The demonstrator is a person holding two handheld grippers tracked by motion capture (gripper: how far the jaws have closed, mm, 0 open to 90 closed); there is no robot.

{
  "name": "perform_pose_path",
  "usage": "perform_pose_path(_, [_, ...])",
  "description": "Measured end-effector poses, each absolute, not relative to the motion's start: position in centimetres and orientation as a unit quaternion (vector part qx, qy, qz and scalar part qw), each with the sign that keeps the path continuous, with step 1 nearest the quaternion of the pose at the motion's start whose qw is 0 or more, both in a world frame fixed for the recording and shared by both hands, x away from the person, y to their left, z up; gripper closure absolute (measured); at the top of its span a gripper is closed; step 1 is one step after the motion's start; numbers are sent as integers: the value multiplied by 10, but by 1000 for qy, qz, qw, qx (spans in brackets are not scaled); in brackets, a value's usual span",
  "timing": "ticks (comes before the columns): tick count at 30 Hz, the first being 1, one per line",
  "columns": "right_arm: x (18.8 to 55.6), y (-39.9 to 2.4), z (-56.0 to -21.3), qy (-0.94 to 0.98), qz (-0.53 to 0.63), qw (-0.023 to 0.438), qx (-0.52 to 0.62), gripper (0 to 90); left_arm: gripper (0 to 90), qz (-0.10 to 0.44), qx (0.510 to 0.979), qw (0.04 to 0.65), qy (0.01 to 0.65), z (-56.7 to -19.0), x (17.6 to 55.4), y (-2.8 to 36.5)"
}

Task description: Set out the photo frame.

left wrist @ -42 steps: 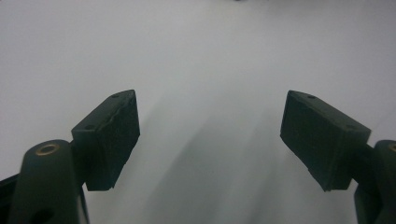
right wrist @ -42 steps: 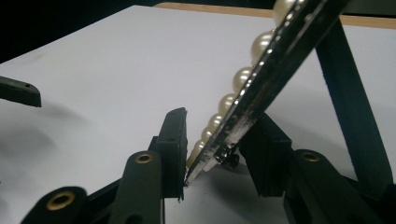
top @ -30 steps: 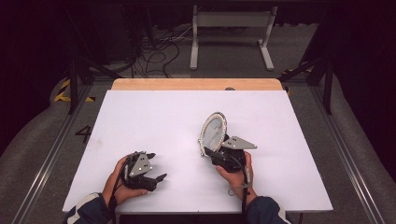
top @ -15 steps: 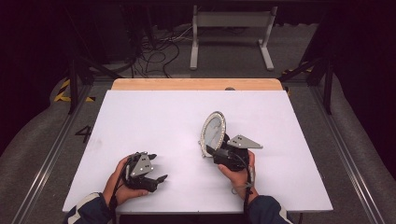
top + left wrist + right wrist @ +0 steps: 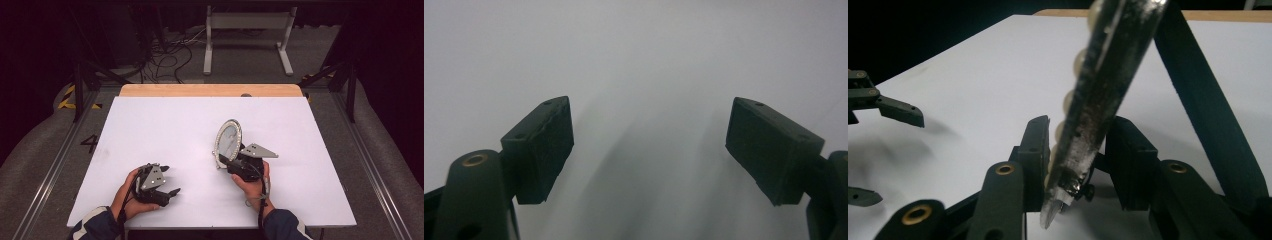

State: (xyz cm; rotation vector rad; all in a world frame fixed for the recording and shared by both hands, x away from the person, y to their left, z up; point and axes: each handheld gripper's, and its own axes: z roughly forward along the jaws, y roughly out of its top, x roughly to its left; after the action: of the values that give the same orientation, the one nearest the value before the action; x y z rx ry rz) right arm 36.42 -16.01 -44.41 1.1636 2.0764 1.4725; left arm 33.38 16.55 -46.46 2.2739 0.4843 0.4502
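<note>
1. Oval picture frame (image 5: 228, 141), rimmed with small pale beads, stands on edge on the white table (image 5: 165, 125), right of centre, tilted slightly.
2. Nearest the person, the left gripper (image 5: 167, 181) rests low on the table near its front edge, held in the left hand (image 5: 131, 195). In the left gripper view its two black pads (image 5: 544, 150) stand wide apart with only bare white tabletop between them, so it holds nothing.
3. Just beyond, the right gripper (image 5: 223, 161), held in the right hand (image 5: 255, 182), meets the frame at its lower edge. In the right gripper view the frame (image 5: 1103, 95) runs edge-on between the jaws; the left pad (image 5: 1037, 160) lies against the beaded rim, while the right pad appears just apart from it. Its jaws have just been closing with the frame between them.
4. A black strut (image 5: 1208, 100) leans behind the frame.
5. Farther off, a wooden strip (image 5: 210, 90) borders the table's far edge.
6. Beyond that, cables (image 5: 165, 55) and a grey metal stand (image 5: 247, 30) sit on the dark floor.
</note>
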Motion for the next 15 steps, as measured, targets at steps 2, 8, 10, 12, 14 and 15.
perform_pose_path(2, [365, -163, -444, 735, 519, 161, 406, 646, 202, 175, 890, 376, 189, -465, 334, 165])
perform_pose_path(8, [368, -168, -444, 737, 527, 138, 399, 646, 202, 174, 891, 374, 190, -466, 335, 165])
perform_pose_path(10, [369, -169, -444, 740, 527, 133, 396, 647, 202, 172, 891, 376, 191, -465, 335, 165])
perform_pose_path(12, [369, -171, -443, 742, 528, 124, 393, 654, 204, 164, 889, 383, 189, -464, 334, 164])
perform_pose_path(14, [369, -172, -443, 744, 527, 119, 393, 662, 203, 161, 888, 388, 186, -462, 331, 162])
perform_pose_path(15, [369, -172, -442, 745, 527, 117, 392, 670, 202, 161, 888, 390, 184, -461, 331, 161])
